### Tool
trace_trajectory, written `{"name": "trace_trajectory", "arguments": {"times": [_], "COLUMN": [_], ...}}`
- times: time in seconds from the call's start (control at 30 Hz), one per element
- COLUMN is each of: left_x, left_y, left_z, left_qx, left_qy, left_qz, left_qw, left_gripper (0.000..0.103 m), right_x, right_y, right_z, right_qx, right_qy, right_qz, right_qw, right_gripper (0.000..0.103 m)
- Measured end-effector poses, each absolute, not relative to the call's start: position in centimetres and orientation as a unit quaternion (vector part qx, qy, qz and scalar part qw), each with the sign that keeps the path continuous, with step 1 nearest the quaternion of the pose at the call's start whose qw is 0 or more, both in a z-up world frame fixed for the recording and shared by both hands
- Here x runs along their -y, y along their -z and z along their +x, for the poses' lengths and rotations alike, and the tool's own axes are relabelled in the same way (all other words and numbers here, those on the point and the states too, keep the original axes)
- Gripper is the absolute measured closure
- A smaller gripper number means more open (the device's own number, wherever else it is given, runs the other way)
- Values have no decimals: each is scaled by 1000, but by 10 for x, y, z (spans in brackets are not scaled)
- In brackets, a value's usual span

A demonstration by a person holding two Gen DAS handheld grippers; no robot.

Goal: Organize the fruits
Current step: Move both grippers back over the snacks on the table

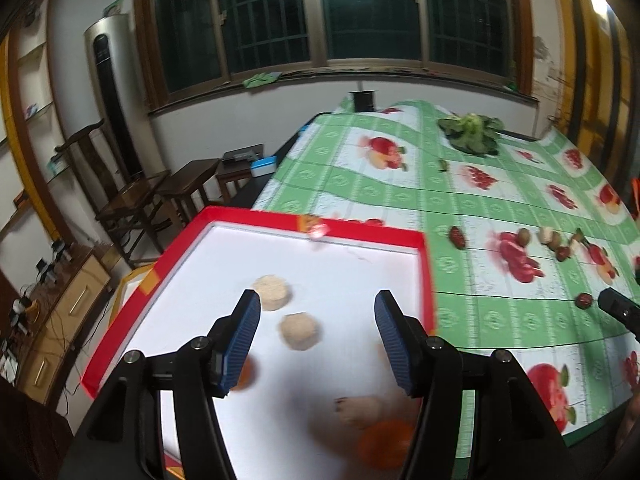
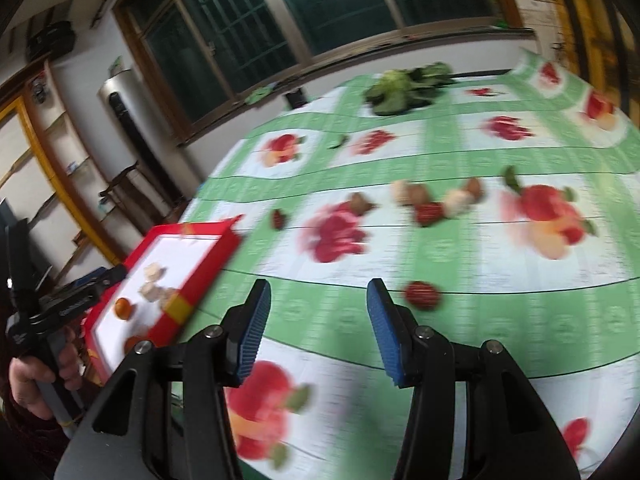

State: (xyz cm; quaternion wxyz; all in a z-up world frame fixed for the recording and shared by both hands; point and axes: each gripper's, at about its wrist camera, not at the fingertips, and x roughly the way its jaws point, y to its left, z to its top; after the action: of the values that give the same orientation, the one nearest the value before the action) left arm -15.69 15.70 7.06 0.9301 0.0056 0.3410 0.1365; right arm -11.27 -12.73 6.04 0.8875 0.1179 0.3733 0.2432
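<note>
My left hand-held gripper (image 1: 316, 322) hangs spread and empty over the red tray (image 1: 256, 216) (oranges (image 1: 384, 444) inside); my right hand-held gripper (image 2: 318, 322), spread, faces a red date (image 2: 422, 295) near the counter's (image 2: 500, 320) front edge.

Tray (image 1: 427, 264) left of fruits (image 1: 560, 244) on tablecloth (image 1: 500, 320)

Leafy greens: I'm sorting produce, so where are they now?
The leafy greens lie at the tablecloth's far end near the window, beyond the scattered fruits, far from the red tray.
</note>
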Motion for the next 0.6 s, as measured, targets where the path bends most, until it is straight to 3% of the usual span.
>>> {"name": "trace_trajectory", "arguments": {"times": [0.43, 0.6], "left_x": [-107, -100], "left_y": [-75, -74], "left_z": [-144, -137], "left_qx": [-351, -358], "left_qy": [-82, -73], "left_qz": [35, 43], "left_qw": [932, 930], "left_gripper": [41, 41], "right_x": [127, 119], "right_y": [-45, -34], "right_z": [-79, -68], "right_qx": [-446, -472], "right_qy": [-197, -186], "right_qz": [-7, -14], "right_qw": [873, 861], "right_gripper": [52, 67]}}
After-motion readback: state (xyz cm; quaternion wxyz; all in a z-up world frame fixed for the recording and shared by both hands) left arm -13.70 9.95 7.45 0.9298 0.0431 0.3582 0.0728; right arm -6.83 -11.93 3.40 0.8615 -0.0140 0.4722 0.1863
